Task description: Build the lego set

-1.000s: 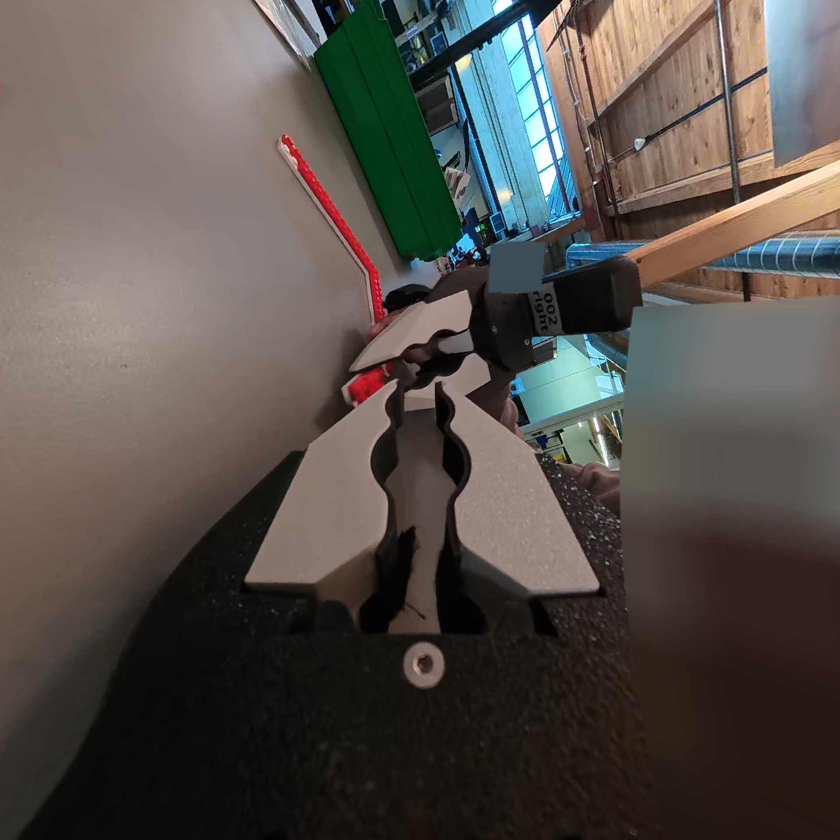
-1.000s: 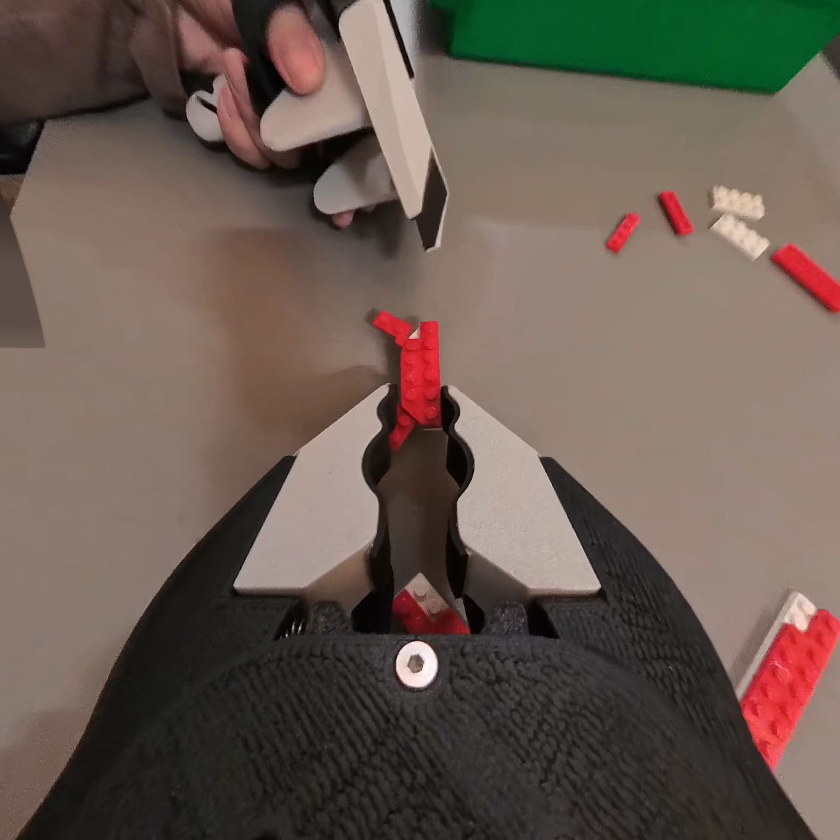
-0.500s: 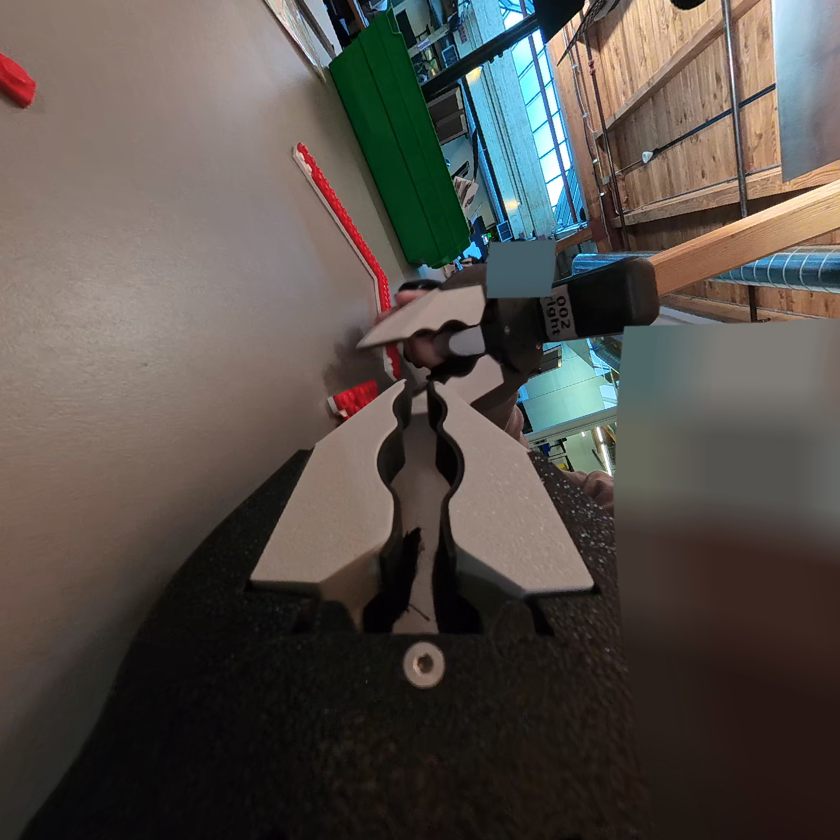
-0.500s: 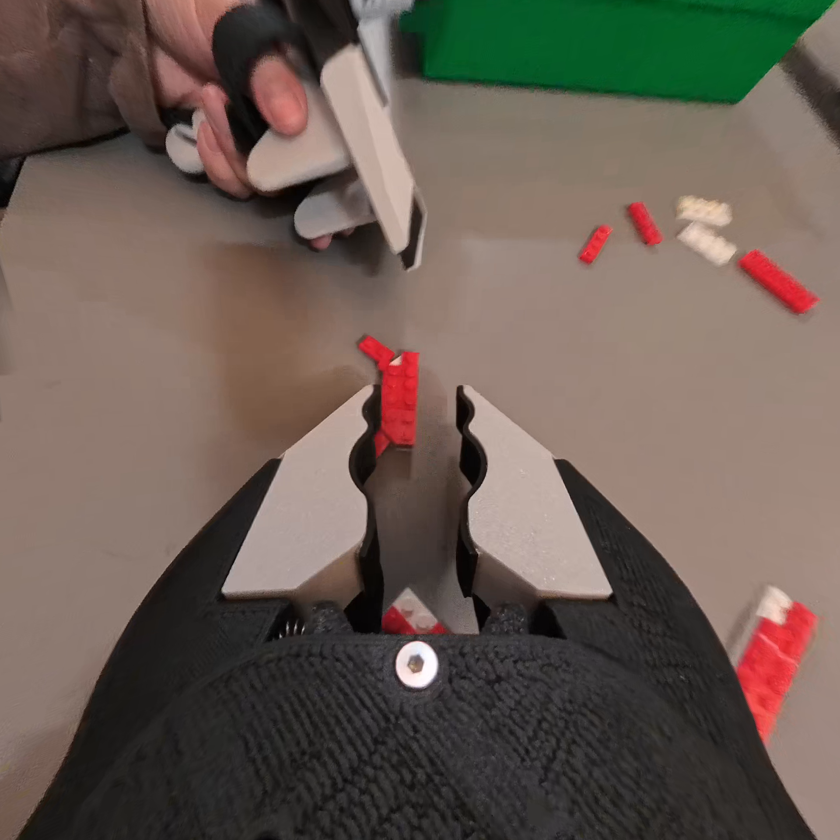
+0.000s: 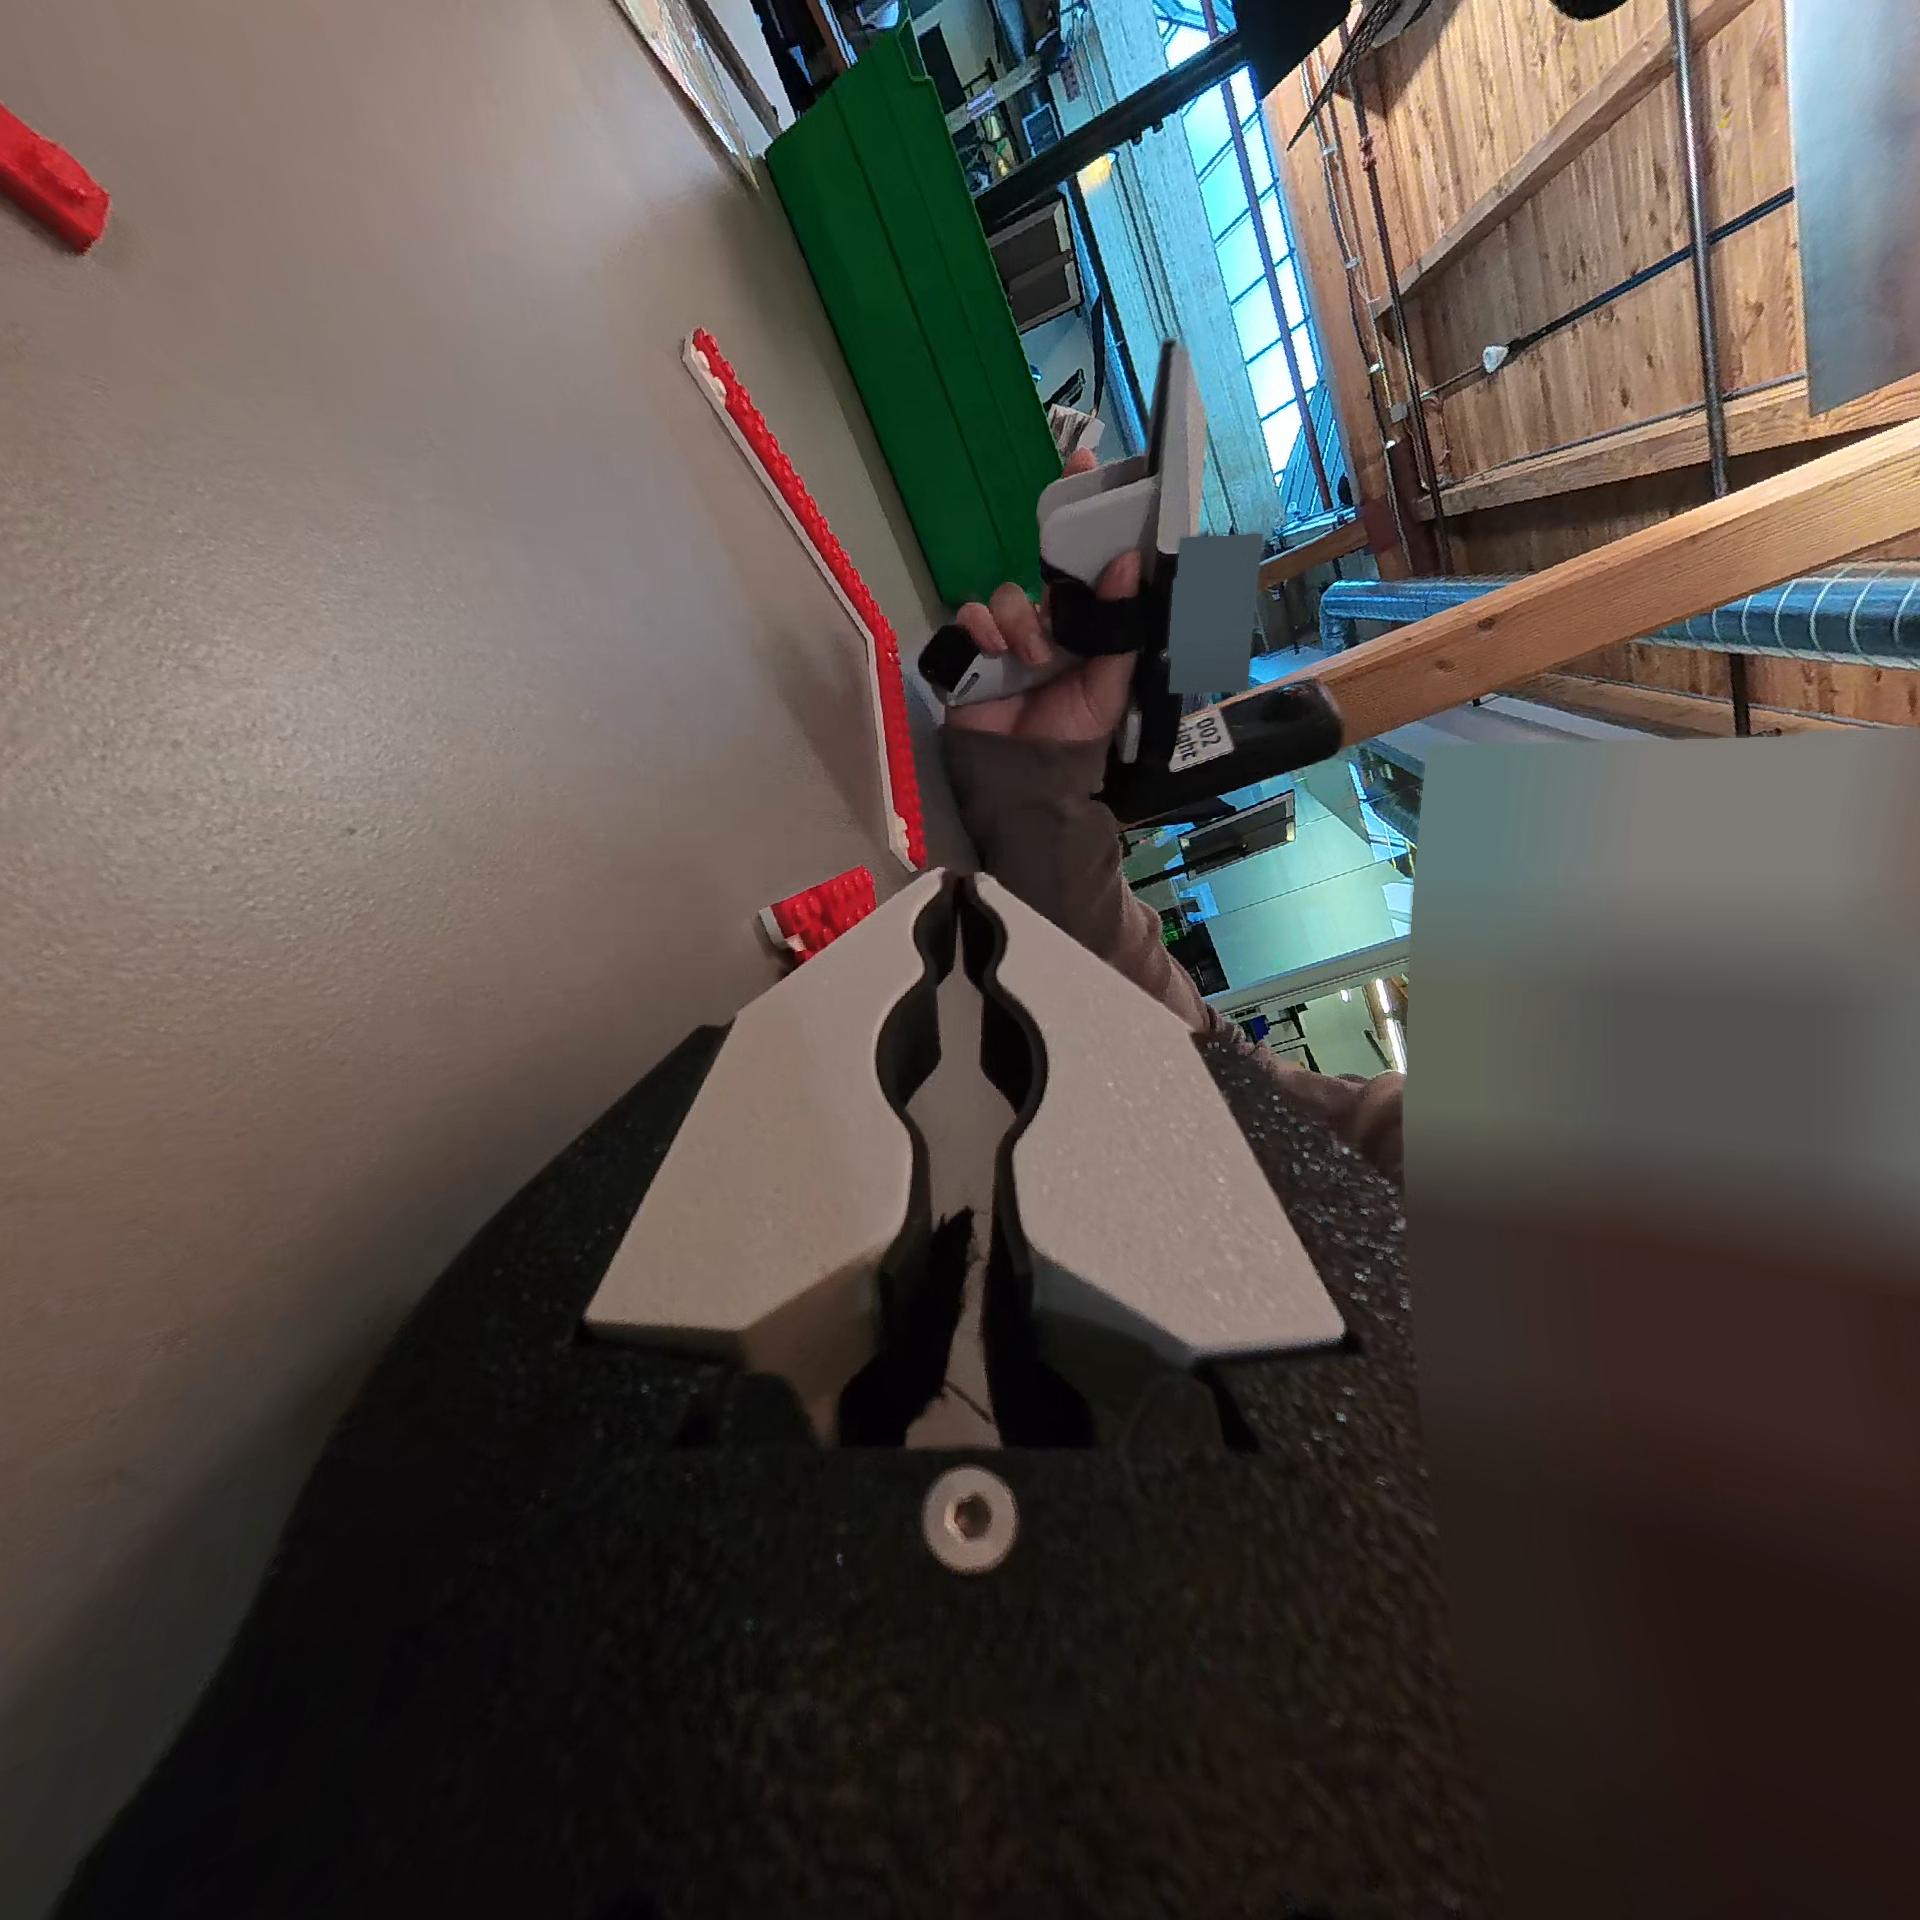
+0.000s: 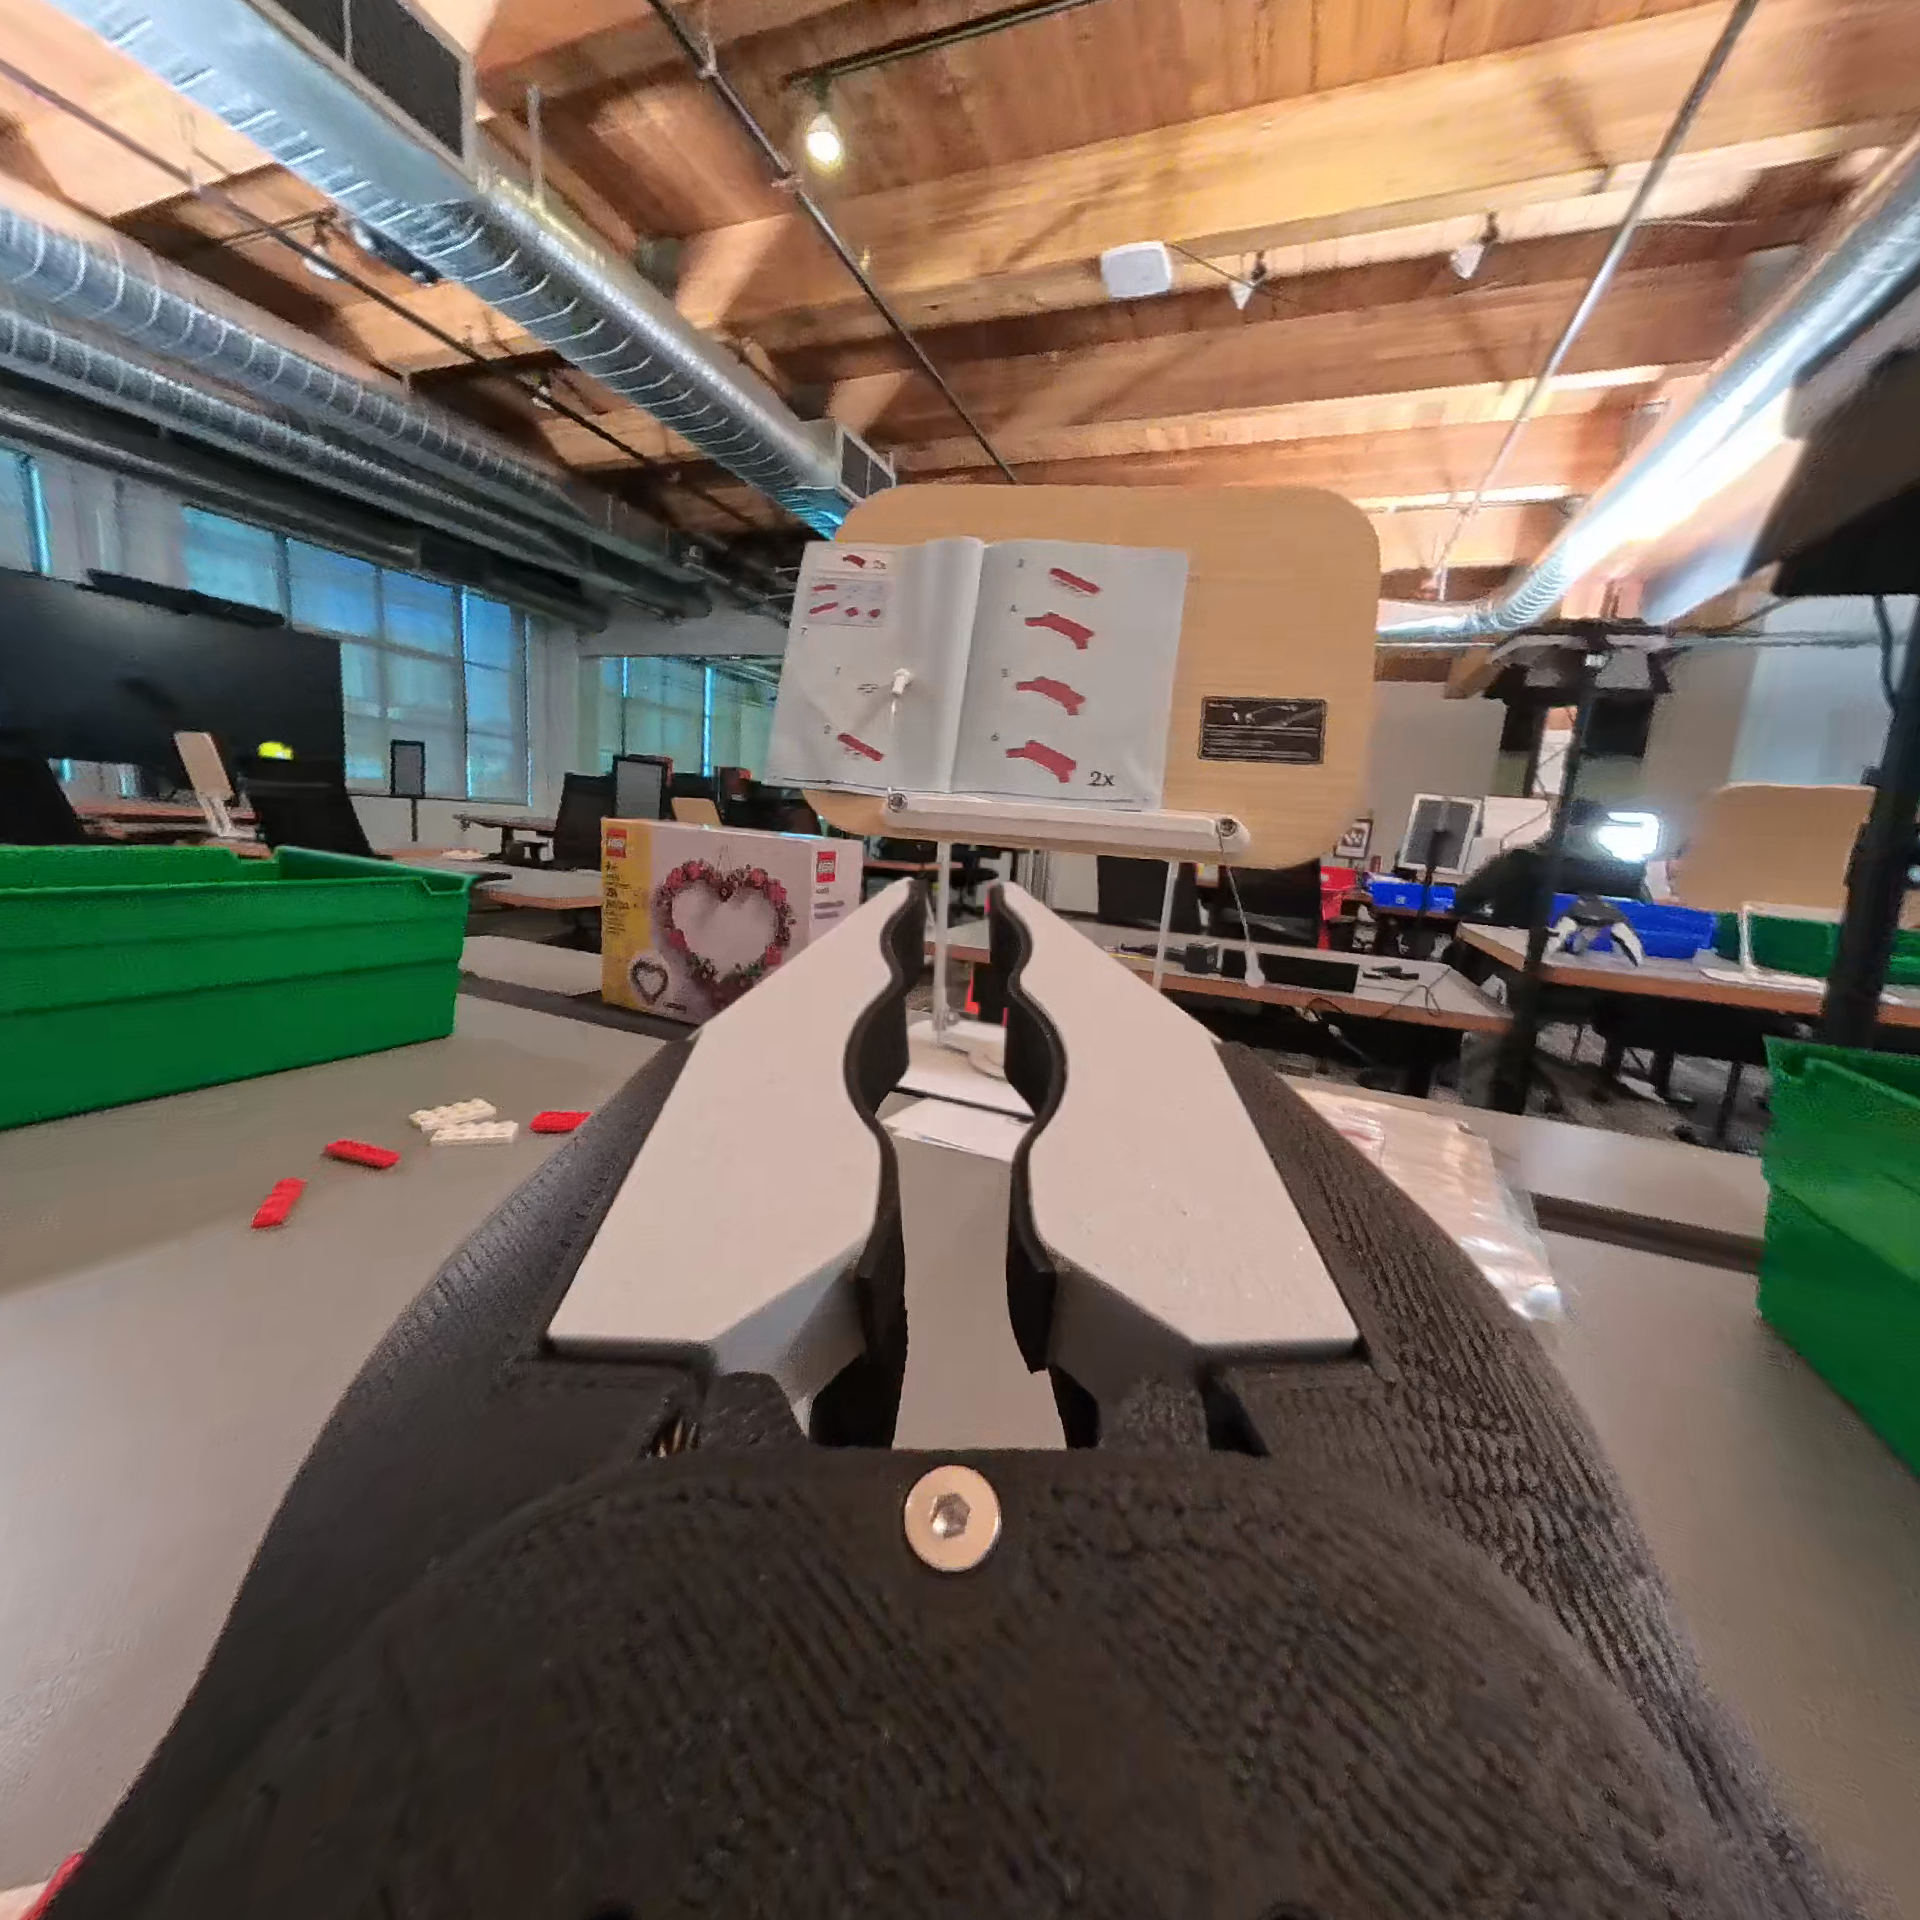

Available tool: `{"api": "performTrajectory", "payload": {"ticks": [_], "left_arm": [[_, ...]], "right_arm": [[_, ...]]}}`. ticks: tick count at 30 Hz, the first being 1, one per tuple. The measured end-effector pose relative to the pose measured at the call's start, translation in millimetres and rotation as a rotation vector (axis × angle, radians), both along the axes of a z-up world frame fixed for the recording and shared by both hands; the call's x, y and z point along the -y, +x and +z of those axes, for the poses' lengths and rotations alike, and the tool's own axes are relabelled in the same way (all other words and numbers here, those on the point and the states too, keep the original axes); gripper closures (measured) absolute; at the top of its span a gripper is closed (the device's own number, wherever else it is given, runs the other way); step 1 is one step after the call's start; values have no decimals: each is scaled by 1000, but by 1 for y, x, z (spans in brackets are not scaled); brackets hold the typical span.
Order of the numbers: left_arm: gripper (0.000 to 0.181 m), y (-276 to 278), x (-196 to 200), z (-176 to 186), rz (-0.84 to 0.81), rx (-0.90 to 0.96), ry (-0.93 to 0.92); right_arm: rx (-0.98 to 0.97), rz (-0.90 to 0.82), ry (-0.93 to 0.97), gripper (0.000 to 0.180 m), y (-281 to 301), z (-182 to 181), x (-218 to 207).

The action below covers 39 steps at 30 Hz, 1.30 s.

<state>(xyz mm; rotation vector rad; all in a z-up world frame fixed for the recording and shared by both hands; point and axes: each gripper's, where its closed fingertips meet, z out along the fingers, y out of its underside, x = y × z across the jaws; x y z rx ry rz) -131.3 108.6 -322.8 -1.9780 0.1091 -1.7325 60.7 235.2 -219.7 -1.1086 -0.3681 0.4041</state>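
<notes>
In the left wrist view my left gripper point(image 5: 957, 885) is shut and empty, lying on its side close over the grey table. Just beyond its tips a small red-and-white lego assembly point(image 5: 824, 910) rests on the table. A long angled red-and-white assembly point(image 5: 821, 551) lies farther off. My right gripper point(image 5: 1172, 436) is held up off the table by a hand. In the right wrist view my right gripper point(image 6: 952, 906) is open a little and empty. It points at the open instruction booklet point(image 6: 977, 675) on a wooden stand.
Loose red and white bricks point(image 6: 457, 1122) lie on the table at left. A green bin point(image 6: 208, 966) stands at left and another green bin point(image 6: 1849, 1195) at right. A lego box point(image 6: 727, 925) and a clear plastic bag point(image 6: 1434, 1174) lie behind. One red brick point(image 5: 47, 192) lies apart.
My right gripper opened, let go of the small red assembly on the table, then rose and tilted up toward the booklet. My left gripper's jaws closed together.
</notes>
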Motion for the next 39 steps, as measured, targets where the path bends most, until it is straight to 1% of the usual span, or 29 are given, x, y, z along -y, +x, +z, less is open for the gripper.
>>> {"api": "performTrajectory", "payload": {"ticks": [5,7,13,15,17,18,20,23,26,28,30,33,36,39], "left_arm": [[181,0,0,-1,3,-15,4],[181,0,0,-1,5,-18,4],[181,3,1,-5,5,-74,30],[181,7,4,-7,-4,-139,78],[181,12,7,-9,-10,-278,171],[181,13,5,-8,6,-366,251],[181,7,-11,-3,110,-558,458],[181,-17,-38,22,420,-833,799],[181,-40,-40,48,682,-1121,1124],[181,-43,-36,54,733,-1271,1259],[181,-42,-35,57,756,-1308,1300],[181,-49,-27,77,856,-1245,1323],[181,-76,-18,114,974,-1230,1327],[181,-125,-21,160,1095,-1199,1192]], "right_arm": [[17,-88,16,177,11,-2,-1],[57,-85,18,180,5,-4,-1],[157,-65,39,180,-11,-9,3],[168,-68,38,180,-12,-9,2],[174,-71,31,180,-12,-11,1],[175,-69,29,180,-13,-11,1],[180,-67,23,180,-13,-12,0],[201,-72,17,180,-15,-14,-2],[229,-81,18,180,-16,-16,-2],[238,-86,18,180,-17,-17,-2],[237,-85,19,180,-17,-17,-2],[225,-79,19,180,-16,-16,-1],[213,-72,18,180,-16,-15,-1],[203,-65,15,180,-16,-15,-1]]}}
